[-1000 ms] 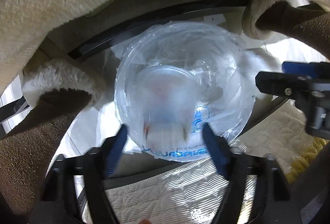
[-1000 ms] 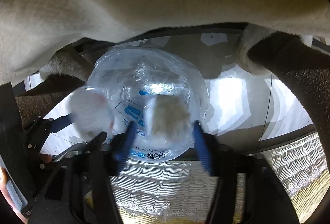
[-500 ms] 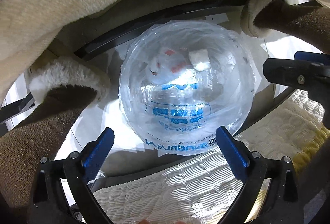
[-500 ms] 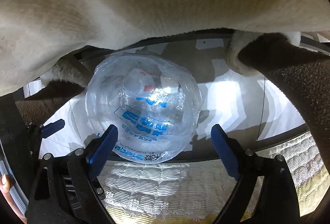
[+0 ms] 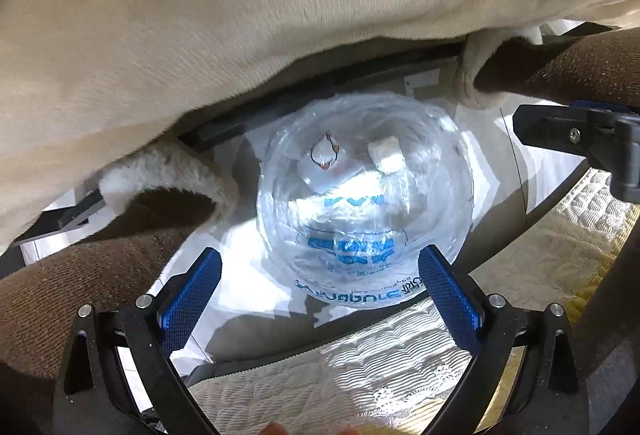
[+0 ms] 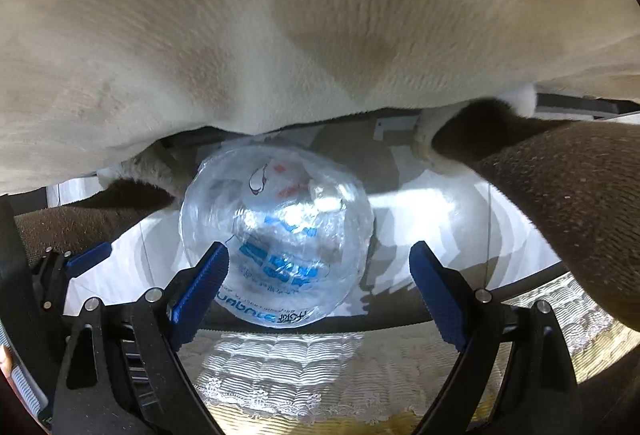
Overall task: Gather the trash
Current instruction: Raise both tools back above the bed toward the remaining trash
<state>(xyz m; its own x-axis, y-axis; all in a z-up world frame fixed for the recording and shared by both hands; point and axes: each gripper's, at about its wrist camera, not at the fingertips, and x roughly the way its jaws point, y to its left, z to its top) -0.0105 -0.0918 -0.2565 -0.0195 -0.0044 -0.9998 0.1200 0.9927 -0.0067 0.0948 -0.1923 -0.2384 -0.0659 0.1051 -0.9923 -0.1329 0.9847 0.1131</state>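
Observation:
A clear plastic trash bag [image 5: 362, 203] with blue print stands open on the white floor; it also shows in the right wrist view [image 6: 276, 235]. Inside it lie a crumpled clear wrapper with red marks [image 5: 326, 163] and a white wad of paper [image 5: 385, 154]. My left gripper [image 5: 320, 299] is open and empty, above the bag's near side. My right gripper [image 6: 320, 293] is open and empty, over the bag's right side. The right gripper's body [image 5: 580, 139] shows at the right edge of the left wrist view.
A cream fleece blanket [image 5: 280, 15] hangs over the top of both views. Brown fleece-lined sleeves [image 5: 120, 235] [image 6: 560, 203] flank the bag. A white quilted mattress [image 5: 360, 367] lies below the grippers. A dark frame bar [image 5: 280, 107] runs behind the bag.
Both grippers have opened, dropped the wrapper and the paper wad into the bag and drawn back upward. The two pieces now lie at the bottom of the bag.

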